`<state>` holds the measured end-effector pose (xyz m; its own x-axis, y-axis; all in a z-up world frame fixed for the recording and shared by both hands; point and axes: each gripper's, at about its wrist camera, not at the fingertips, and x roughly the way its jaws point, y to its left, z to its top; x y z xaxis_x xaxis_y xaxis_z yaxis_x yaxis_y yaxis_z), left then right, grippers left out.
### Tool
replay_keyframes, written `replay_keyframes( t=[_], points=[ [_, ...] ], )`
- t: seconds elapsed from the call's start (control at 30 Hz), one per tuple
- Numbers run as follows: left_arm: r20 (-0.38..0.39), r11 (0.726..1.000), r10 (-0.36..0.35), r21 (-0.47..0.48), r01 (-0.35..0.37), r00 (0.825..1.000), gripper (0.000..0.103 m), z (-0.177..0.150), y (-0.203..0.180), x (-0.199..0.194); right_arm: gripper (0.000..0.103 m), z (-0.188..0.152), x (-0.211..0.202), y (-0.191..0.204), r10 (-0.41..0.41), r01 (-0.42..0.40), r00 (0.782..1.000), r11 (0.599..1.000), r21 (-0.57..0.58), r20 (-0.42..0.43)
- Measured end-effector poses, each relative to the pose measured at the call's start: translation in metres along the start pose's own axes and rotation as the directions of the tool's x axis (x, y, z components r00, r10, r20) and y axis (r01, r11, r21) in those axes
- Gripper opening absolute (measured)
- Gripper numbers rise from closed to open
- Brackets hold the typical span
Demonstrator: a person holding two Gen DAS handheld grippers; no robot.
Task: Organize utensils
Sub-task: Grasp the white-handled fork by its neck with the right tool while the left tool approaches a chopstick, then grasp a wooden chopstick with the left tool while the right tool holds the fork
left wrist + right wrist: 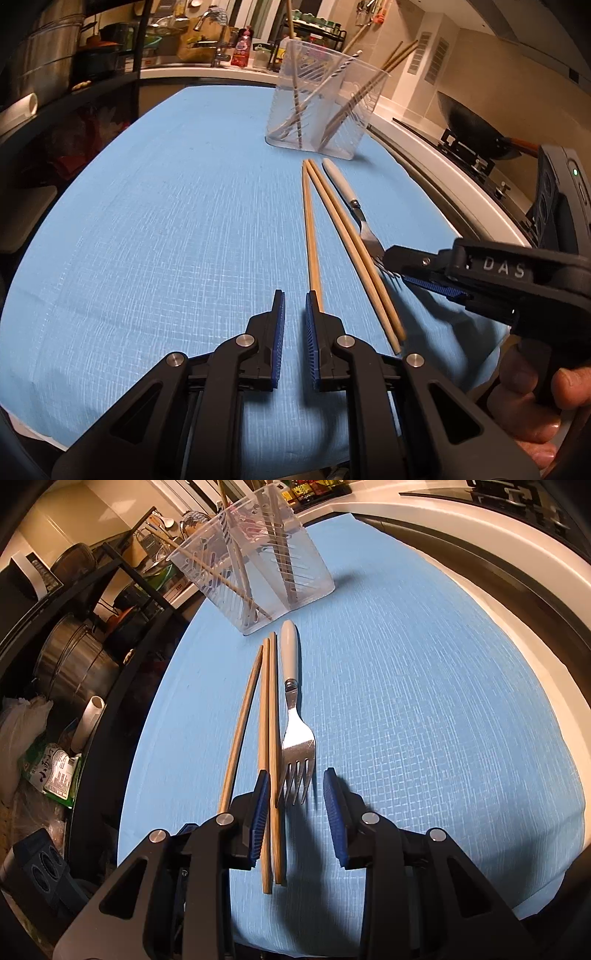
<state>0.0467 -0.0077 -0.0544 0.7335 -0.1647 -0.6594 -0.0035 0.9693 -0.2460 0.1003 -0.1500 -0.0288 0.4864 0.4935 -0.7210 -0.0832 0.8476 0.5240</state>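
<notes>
A fork (297,738) with a pale handle lies on the blue cloth (424,701), tines toward me. Three wooden chopsticks (264,720) lie just left of it. My right gripper (295,773) is open low over the cloth, and the fork's tines and one chopstick lie between its fingers, untouched. In the left wrist view my left gripper (295,295) is nearly closed with nothing in the thin gap, and the leftmost chopstick (309,229) runs along its right finger. The right gripper (395,269) reaches in at the fork (364,229). A clear holder (325,99) with utensils stands beyond.
The holder (255,565) stands at the far end of the cloth. A wok (469,125) sits on a stove past the cloth's right edge. Shelves with steel pots (74,664) and bags crowd the left side. A hand (532,398) grips the right tool.
</notes>
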Motion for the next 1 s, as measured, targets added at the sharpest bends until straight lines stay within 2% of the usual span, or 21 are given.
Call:
replay_keyframes(
  t=[0.13, 0.2, 0.3, 0.43, 0.6, 0.73, 0.8, 0.83, 1.0],
  points=[
    [0.014, 0.998, 0.017, 0.056, -0.018, 1.0, 0.021, -0.002, -0.011, 0.001, 0.019, -0.002, 0.001, 0.002, -0.011, 0.011, 1.0, 1.0, -0.021, -0.007],
    [0.02, 0.997, 0.027, 0.078, -0.028, 0.999, 0.024, -0.004, -0.016, 0.001, 0.018, -0.002, 0.001, 0.003, -0.018, 0.018, 1.0, 0.999, -0.027, -0.003],
    [0.026, 0.997, 0.021, 0.074, -0.022, 0.999, 0.024, -0.004, -0.017, -0.001, 0.016, -0.001, -0.001, 0.002, -0.033, 0.033, 0.999, 0.999, -0.03, 0.011],
    [0.04, 0.997, -0.009, 0.073, 0.006, 0.999, 0.024, -0.006, -0.02, -0.003, 0.003, 0.004, -0.012, -0.002, -0.069, 0.071, 0.995, 0.997, -0.032, 0.069],
    [0.047, 0.996, -0.026, 0.091, 0.022, 0.999, 0.025, -0.007, -0.026, -0.003, 0.002, 0.006, -0.016, 0.002, -0.125, 0.134, 0.987, 0.988, -0.081, 0.101],
    [0.046, 0.989, 0.024, 0.143, -0.03, 0.999, 0.027, -0.009, -0.032, 0.0, 0.002, 0.005, -0.015, 0.006, -0.136, 0.147, 0.985, 0.982, -0.116, 0.103],
    [0.064, 0.982, 0.08, 0.164, -0.09, 0.995, 0.023, -0.008, -0.032, -0.002, 0.002, 0.003, -0.013, 0.009, -0.146, 0.159, 0.984, 0.977, -0.145, 0.098],
    [0.072, 0.981, 0.107, 0.157, -0.118, 0.992, 0.018, -0.008, -0.029, -0.003, 0.005, 0.001, -0.01, 0.011, -0.148, 0.162, 0.985, 0.974, -0.16, 0.092],
    [0.091, 0.976, 0.202, 0.064, -0.208, 0.975, 0.017, -0.001, -0.003, -0.008, 0.009, -0.006, 0.003, 0.02, -0.183, 0.193, 0.981, 0.956, -0.22, 0.067]
  ],
)
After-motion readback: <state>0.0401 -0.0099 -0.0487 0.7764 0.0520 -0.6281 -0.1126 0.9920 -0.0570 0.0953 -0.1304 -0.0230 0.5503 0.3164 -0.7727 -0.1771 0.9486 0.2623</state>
